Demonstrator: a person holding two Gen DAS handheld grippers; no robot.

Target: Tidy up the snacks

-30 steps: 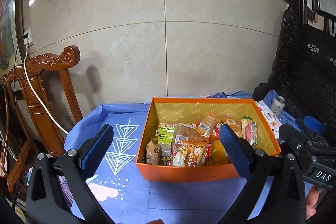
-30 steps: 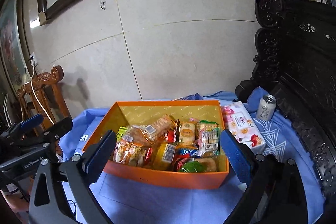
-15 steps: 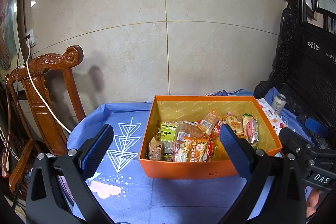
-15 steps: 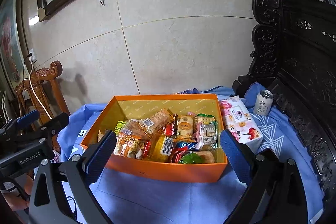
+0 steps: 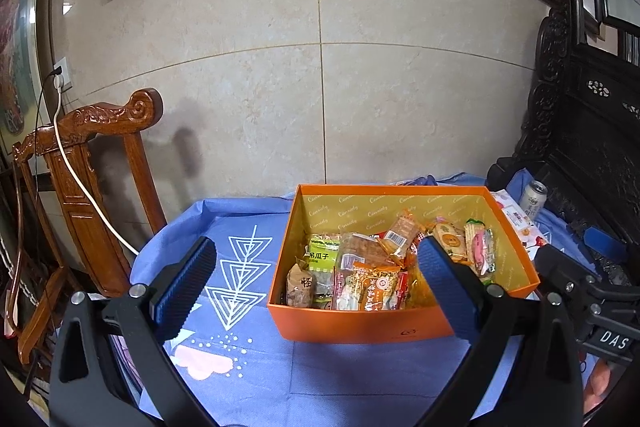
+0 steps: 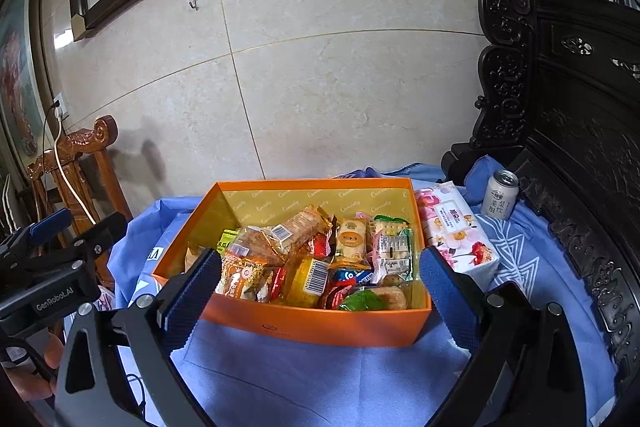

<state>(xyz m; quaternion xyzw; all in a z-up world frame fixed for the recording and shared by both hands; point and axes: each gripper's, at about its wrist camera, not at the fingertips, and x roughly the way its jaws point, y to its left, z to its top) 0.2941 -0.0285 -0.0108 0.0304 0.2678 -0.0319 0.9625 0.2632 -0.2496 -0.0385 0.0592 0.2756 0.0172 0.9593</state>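
Snacks [image 6: 316,259] heaped loose in an orange box [image 6: 320,325], open-topped, set on a blue cloth [image 6: 320,379] over the table. Seen from the right wrist: right gripper [image 6: 320,297] spread wide and empty, hovering in front of the box's near wall, left pad in line with the box's near left corner, right pad [image 6: 446,297] in line with the near right corner. Box straight ahead and between the fingers, apart from both pads. Among the packets: an orange-wrapped cake, a yellow barcode pouch [image 6: 310,277], a green-edged cracker pack [image 6: 394,247], a blue cookie wrapper.

Seen from the left wrist: left gripper [image 5: 316,291] likewise released and holding nothing, fingers far apart. Same box [image 5: 360,323] ahead and off to the right of centre, its near left corner lying between the pads, right pad [image 5: 444,287] overlapping the box interior in the view; contact cannot be told. Left pad over the white triangle print [image 5: 240,275] on the cloth, well clear of the box.

Beside the box on its right, touching or nearly so, a floral tissue pack [image 6: 456,233]; beyond that, a small drink can [image 6: 500,195] upright near the dark carved furniture [image 6: 580,147]. Wooden chair [image 5: 84,187] at left, a white cable [image 5: 80,183] draped across it.
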